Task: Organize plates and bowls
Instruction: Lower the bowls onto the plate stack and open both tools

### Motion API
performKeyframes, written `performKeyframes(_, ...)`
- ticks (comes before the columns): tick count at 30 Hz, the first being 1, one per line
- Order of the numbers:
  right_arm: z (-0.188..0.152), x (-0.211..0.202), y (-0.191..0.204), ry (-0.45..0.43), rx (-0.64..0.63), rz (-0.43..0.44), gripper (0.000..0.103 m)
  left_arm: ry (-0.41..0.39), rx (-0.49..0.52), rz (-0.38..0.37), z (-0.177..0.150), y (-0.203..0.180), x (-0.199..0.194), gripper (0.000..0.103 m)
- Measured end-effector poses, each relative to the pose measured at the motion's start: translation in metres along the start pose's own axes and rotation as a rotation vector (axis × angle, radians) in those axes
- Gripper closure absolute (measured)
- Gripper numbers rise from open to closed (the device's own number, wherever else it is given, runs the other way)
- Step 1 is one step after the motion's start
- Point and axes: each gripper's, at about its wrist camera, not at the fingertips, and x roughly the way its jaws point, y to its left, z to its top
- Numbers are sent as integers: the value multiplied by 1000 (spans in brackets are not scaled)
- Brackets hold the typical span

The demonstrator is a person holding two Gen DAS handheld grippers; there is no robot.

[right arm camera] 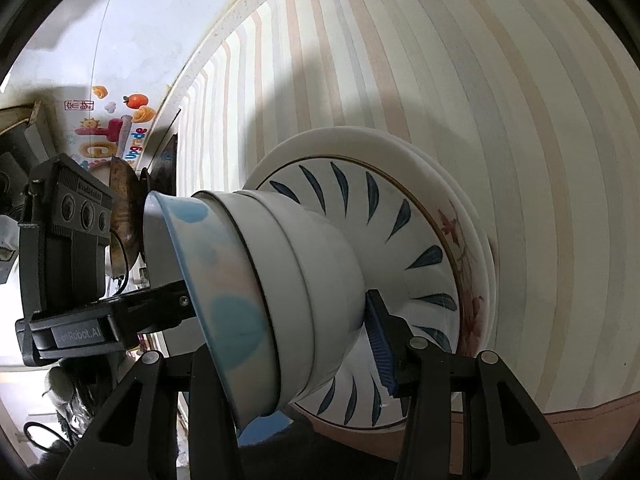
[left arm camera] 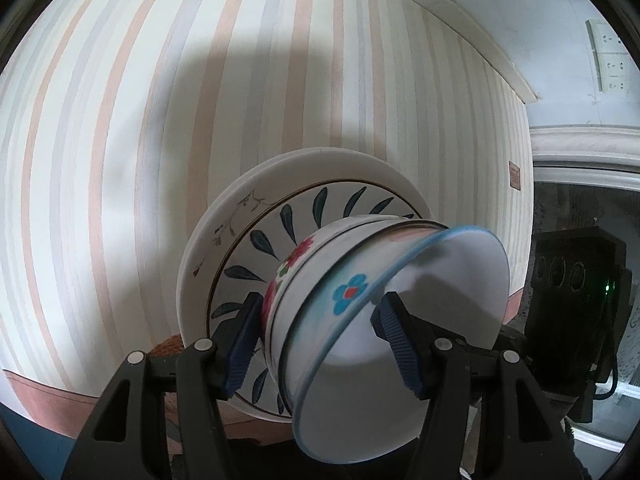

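Note:
A stack of nested bowls (left arm camera: 320,292) sits on stacked plates (left arm camera: 248,232) on the striped table. The top bowl (left arm camera: 400,320) has a blue rim and a blue flower. My left gripper (left arm camera: 318,344) spans the bowl stack, one pad (left arm camera: 244,344) outside against the lower bowls, the other pad (left arm camera: 396,344) inside the top bowl. In the right wrist view the same bowls (right arm camera: 288,280) stand on the leaf-patterned plate (right arm camera: 416,240). My right gripper (right arm camera: 296,344) also spans the stack; its right pad (right arm camera: 380,340) presses the bowl base, its left finger is hidden behind the bowls.
The striped tablecloth (left arm camera: 120,160) fills both views. A wall with sockets (left arm camera: 608,60) lies beyond the table edge. The other gripper's body (right arm camera: 68,240) shows at left in the right wrist view, with a dark wok (right arm camera: 124,216) behind it.

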Motion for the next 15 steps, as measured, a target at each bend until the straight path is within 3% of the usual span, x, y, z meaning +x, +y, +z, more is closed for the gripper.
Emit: performKeyframes(15, -3, 4, 2, 2, 37, -26, 55, -42, 16, 58, -5, -6, -8, 45)
